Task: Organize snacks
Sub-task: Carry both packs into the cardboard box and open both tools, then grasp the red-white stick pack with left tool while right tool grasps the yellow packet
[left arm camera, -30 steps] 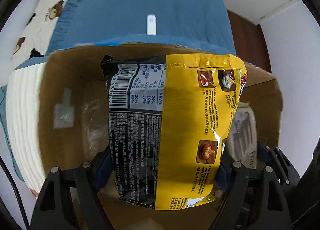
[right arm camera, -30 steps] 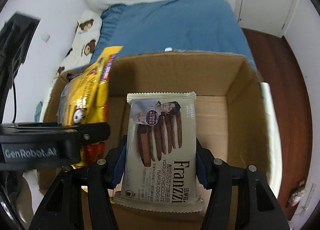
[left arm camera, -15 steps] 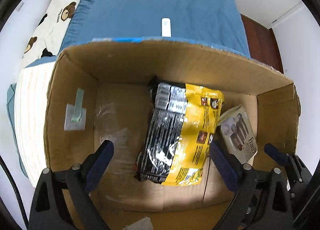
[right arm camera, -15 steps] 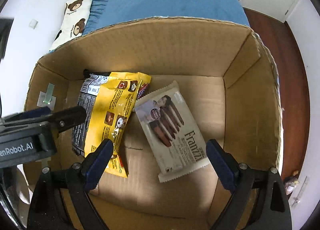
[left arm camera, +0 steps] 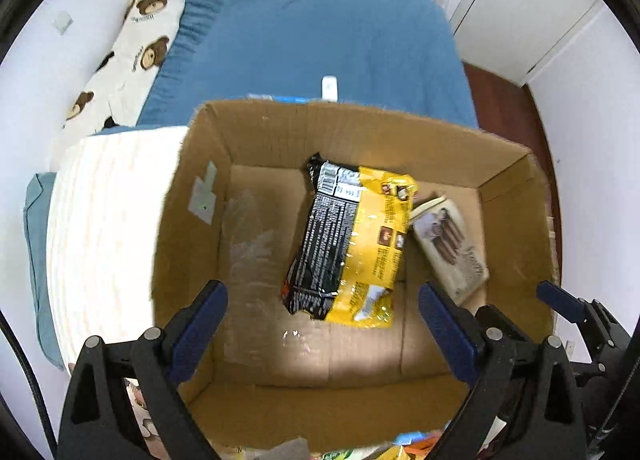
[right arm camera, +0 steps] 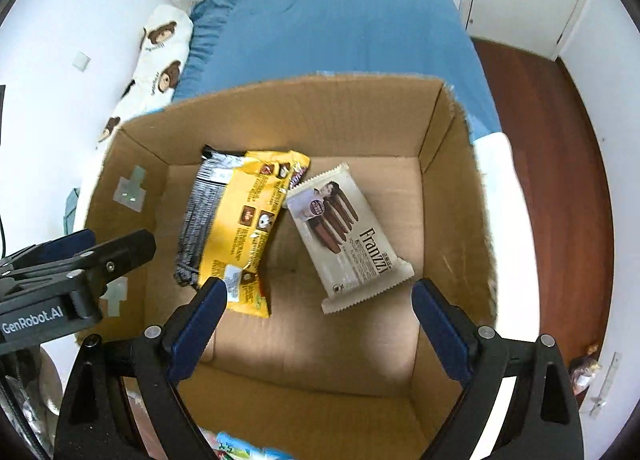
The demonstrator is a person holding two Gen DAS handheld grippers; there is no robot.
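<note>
I hold both grippers over the box (right arm camera: 452, 196), left gripper (left arm camera: 322, 326) and right gripper (right arm camera: 318, 320) spread wide, gripping nothing. On its floor the yellow pack (right arm camera: 240, 228) lies at ten o'clock, the cookie pack (right arm camera: 348, 236) touching it at two.

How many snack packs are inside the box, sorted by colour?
Yellow and black pack: 1
Cream cookie pack: 1
Total inside the cardboard box: 2
</note>
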